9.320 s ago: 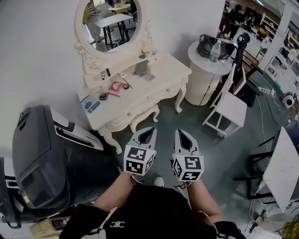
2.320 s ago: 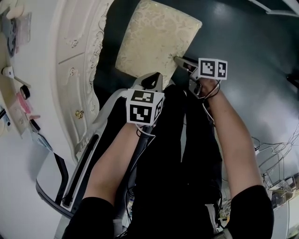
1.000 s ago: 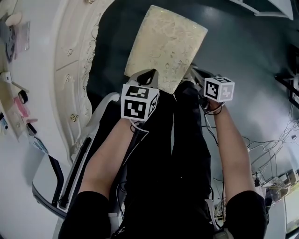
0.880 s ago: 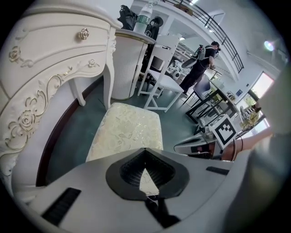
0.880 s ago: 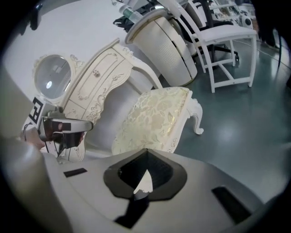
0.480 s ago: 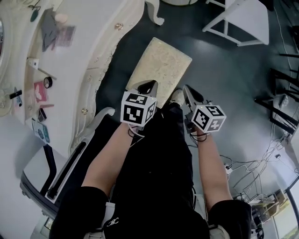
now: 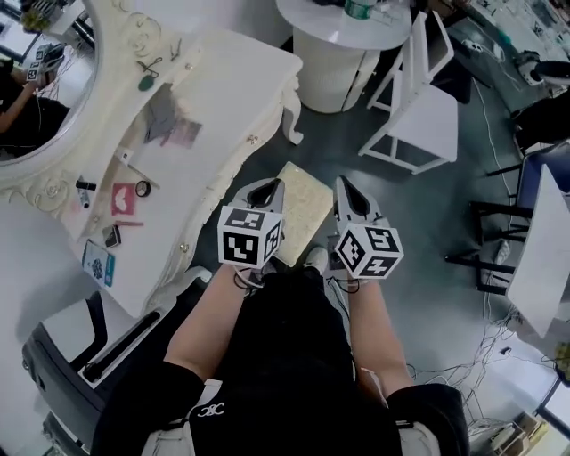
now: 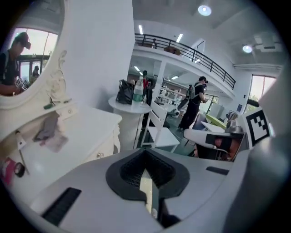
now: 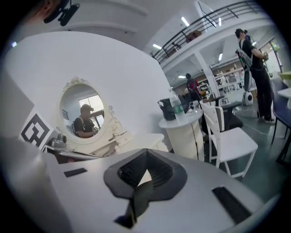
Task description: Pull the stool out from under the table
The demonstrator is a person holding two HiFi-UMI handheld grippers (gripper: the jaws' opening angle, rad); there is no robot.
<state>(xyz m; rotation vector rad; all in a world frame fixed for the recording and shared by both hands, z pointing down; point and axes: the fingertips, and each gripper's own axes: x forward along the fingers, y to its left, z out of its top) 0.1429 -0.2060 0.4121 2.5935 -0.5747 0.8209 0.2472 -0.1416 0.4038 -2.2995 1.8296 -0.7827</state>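
1. My left grey two-jaw tongs are pressed together on nothing, just off the front edge of the white carved dressing table.
2. My right grey tongs are also pressed together and empty, farther out from the dressing table.
3. One cream cushioned rectangular stool stands on the dark floor just in front of the dressing table, out from under it, below and between my two tongs.
4. Beyond the dressing table's end are one round white side table and one white wooden chair.

Bright, even indoor light comes from ceiling lamps; shadows are soft. Both gripper views bend strongly at the edges, with dark corners.
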